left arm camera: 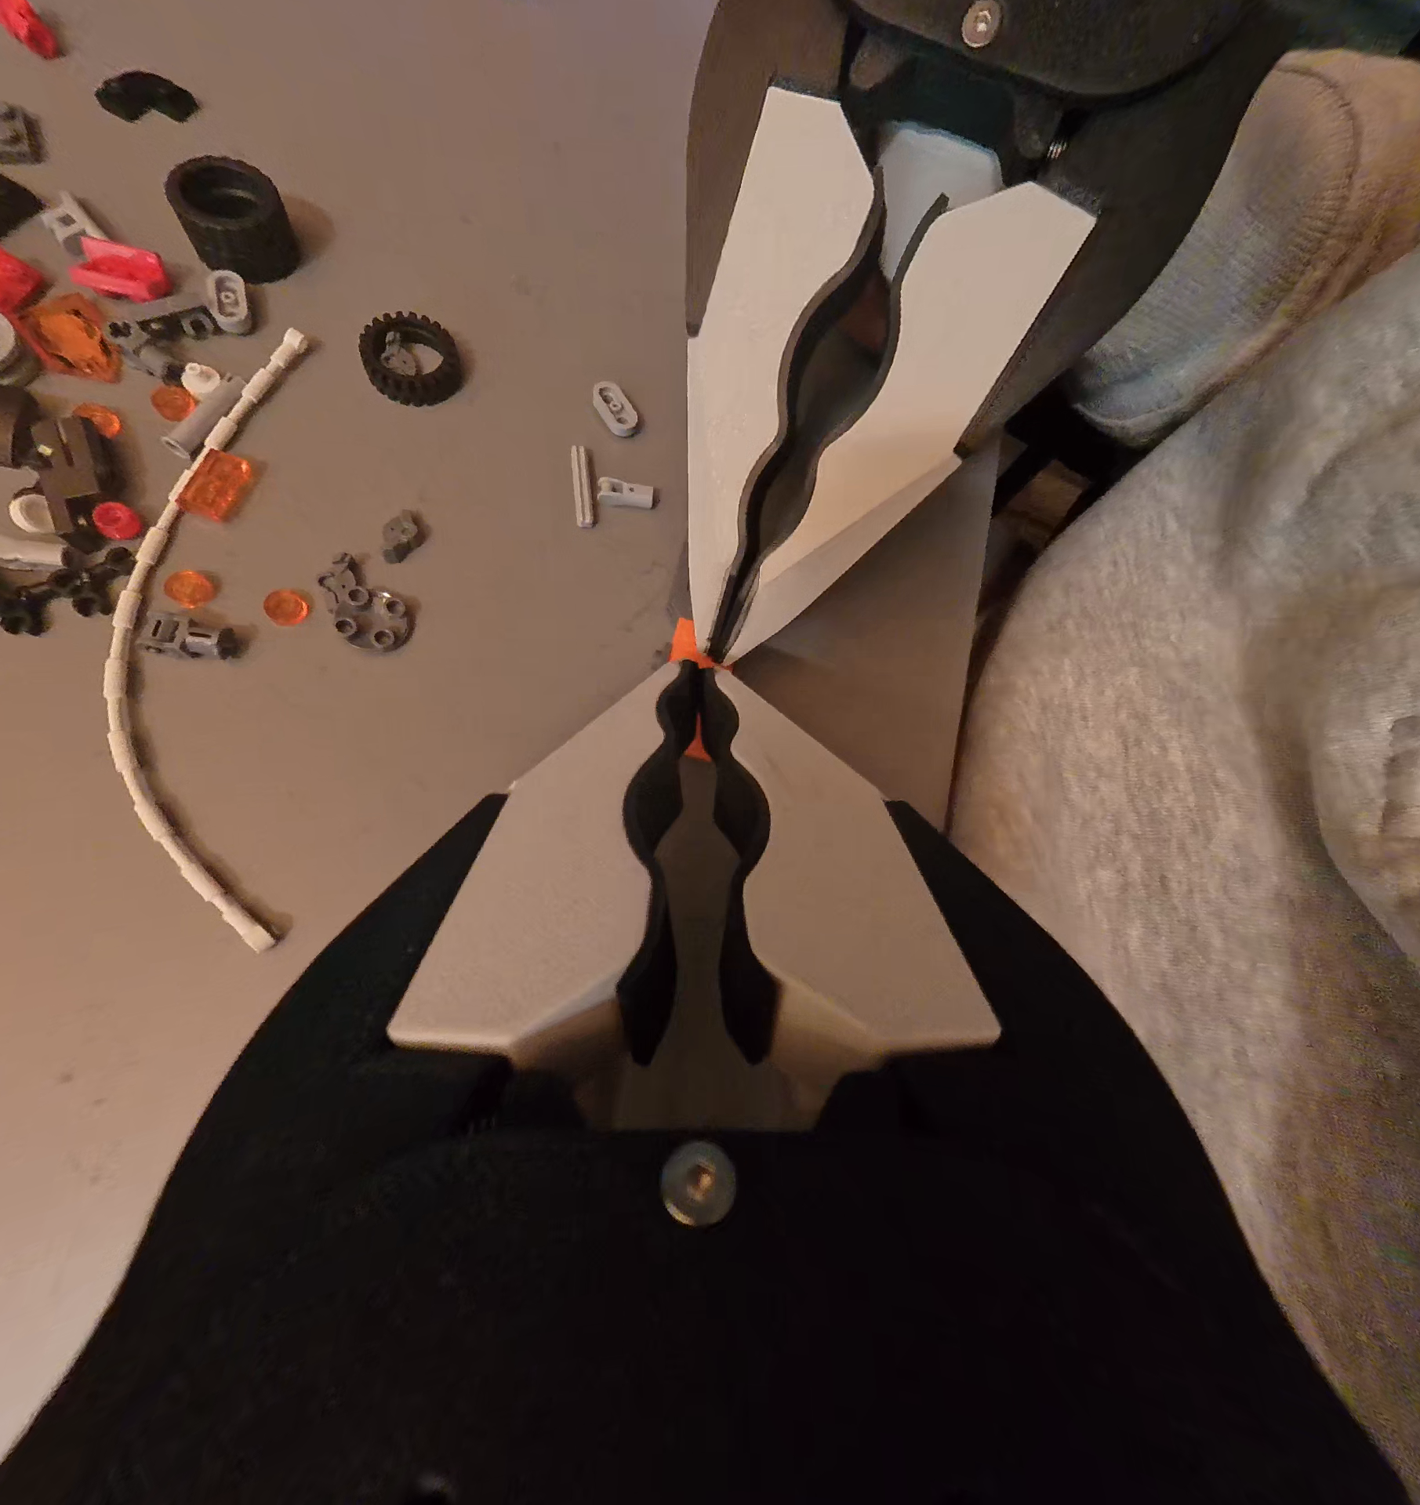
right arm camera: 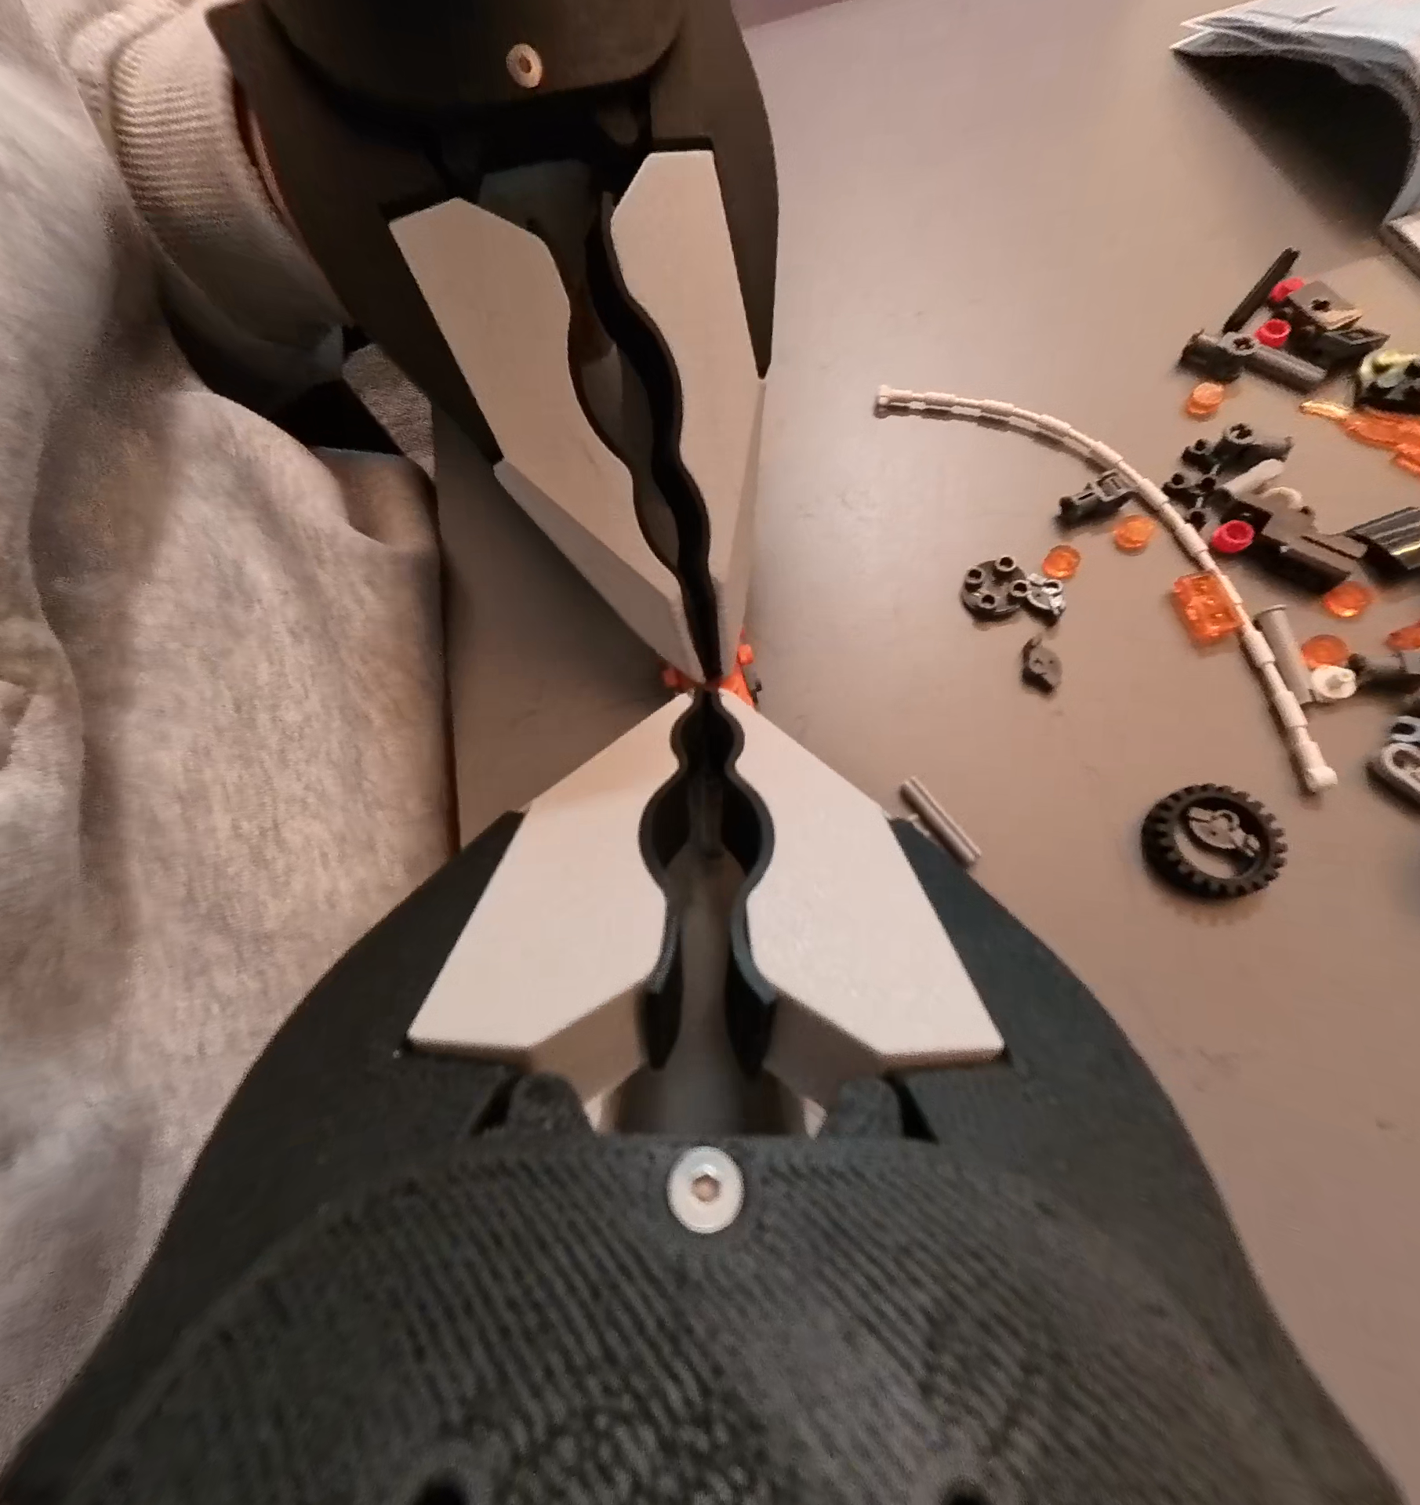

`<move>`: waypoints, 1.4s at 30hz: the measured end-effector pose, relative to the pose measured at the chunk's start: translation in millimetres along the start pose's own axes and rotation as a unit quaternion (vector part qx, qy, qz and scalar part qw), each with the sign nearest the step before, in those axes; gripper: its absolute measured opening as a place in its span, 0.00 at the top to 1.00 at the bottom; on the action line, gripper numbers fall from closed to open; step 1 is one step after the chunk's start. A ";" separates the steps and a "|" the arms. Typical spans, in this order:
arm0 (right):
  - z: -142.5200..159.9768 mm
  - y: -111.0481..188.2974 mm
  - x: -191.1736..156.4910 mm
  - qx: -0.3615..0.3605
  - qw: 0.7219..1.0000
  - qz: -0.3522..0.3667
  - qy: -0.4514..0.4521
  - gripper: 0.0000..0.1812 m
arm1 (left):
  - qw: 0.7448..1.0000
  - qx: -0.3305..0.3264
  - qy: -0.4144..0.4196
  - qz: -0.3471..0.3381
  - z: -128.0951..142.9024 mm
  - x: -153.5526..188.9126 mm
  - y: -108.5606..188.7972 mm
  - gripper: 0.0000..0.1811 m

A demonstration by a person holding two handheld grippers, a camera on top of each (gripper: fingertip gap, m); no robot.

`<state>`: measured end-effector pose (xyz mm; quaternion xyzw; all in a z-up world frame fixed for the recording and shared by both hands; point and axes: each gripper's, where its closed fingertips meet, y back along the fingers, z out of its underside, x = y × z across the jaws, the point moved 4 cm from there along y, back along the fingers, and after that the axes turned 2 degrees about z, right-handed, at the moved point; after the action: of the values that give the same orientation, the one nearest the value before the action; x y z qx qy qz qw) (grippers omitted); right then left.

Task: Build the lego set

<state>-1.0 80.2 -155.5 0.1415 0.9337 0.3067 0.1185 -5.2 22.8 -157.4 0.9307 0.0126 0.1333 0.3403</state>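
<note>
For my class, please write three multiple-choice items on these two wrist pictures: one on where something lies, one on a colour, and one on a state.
1. In the left wrist view, where do the loose parts lie on the table?
A. left of the grippers
B. right of the grippers
C. on the grey sweater

2. What colour is the small piece between the two grippers' tips?
A. blue
B. orange
C. green

3. How do the jaws of the left gripper and the right gripper stand?
A. both wide open
B. one open, one shut
C. both shut on the piece

Answers: 1 A, the parts spread across the left side. 2 B, orange shows at the tips. 3 C, both pairs of tips meet tip to tip on it.
</note>
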 end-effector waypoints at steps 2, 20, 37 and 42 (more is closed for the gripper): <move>0.2 1.2 -0.8 -0.002 0.999 -0.026 -0.018 1.00 | 1.000 0.003 0.007 0.015 -0.4 2.4 0.5 0.99; -9.2 14.7 -0.9 0.063 0.998 -0.017 -0.003 0.99 | 0.998 0.052 0.027 0.012 2.9 -5.6 23.2 0.98; 4.7 -1.9 2.7 -0.022 0.999 0.028 0.005 0.86 | 0.997 0.038 0.051 0.034 4.9 -7.4 19.4 0.83; -0.5 4.0 5.9 0.006 0.999 0.051 0.010 0.87 | 0.983 0.140 0.095 0.076 -9.2 -13.7 37.5 0.82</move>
<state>-6.0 85.0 -153.5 0.1865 0.9283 0.3082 0.0924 -23.3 -1.8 -130.0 0.9507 -0.0071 0.2431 0.1926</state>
